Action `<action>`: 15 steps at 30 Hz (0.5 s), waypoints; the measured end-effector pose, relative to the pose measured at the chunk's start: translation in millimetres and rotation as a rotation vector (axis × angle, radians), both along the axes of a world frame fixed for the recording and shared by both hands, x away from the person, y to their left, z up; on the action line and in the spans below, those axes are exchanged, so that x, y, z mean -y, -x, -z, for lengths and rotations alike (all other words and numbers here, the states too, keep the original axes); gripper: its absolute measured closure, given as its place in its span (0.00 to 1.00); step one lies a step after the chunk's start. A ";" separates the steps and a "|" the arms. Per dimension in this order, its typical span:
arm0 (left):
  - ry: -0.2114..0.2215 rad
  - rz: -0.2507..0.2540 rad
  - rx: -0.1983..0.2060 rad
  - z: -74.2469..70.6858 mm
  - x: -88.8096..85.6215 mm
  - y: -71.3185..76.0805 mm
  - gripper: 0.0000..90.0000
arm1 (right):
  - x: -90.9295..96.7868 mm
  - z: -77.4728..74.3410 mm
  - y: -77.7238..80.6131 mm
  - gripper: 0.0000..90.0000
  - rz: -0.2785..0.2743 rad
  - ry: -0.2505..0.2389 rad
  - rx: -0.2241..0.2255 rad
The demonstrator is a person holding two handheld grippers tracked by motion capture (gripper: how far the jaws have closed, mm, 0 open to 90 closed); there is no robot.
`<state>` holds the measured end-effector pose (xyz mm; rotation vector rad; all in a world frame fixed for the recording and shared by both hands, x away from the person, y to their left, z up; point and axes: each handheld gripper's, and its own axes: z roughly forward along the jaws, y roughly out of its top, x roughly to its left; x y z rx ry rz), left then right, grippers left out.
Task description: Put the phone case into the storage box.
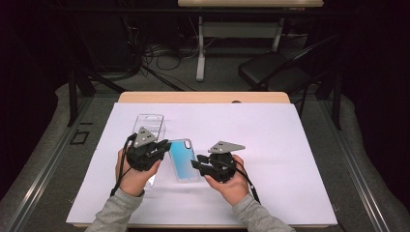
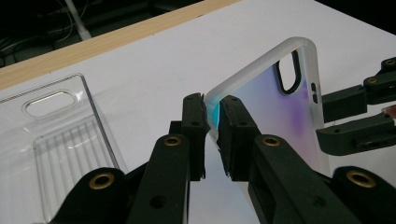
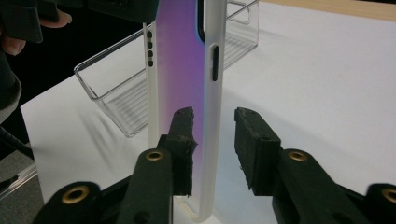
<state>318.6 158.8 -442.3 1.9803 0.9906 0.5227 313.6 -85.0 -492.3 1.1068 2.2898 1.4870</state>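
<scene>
A frosted phone case (image 1: 183, 160) with a blue-to-purple sheen lies lengthwise between my two grippers over the white sheet. My left gripper (image 1: 167, 145) is shut on the case's left rim; in the left gripper view its pads (image 2: 212, 105) pinch the rim of the case (image 2: 280, 102) near the camera cutout. My right gripper (image 1: 196, 163) sits at the case's right side. In the right gripper view its jaws (image 3: 215, 116) straddle the white side rim of the case (image 3: 212, 93), and the right pad (image 3: 247, 135) stands clear of it.
A clear plastic box (image 1: 151, 125) lies on the sheet just behind my left gripper, also visible as the box (image 2: 56, 135) and the box (image 3: 126, 102). The white sheet (image 1: 270, 145) covers a wooden table (image 1: 203, 97). A black chair (image 1: 275, 70) and cables are on the floor beyond.
</scene>
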 end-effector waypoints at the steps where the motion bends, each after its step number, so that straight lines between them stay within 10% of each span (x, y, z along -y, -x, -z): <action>1: -0.004 -0.001 0.002 -0.2 -0.5 -0.2 0.91 | 0.8 -0.3 -0.5 0.73 0.000 0.000 0.009; 15: -0.002 -0.026 0.011 -2.7 -10.7 -4.6 0.91 | 8.2 -3.9 -5.5 0.62 0.017 0.007 0.041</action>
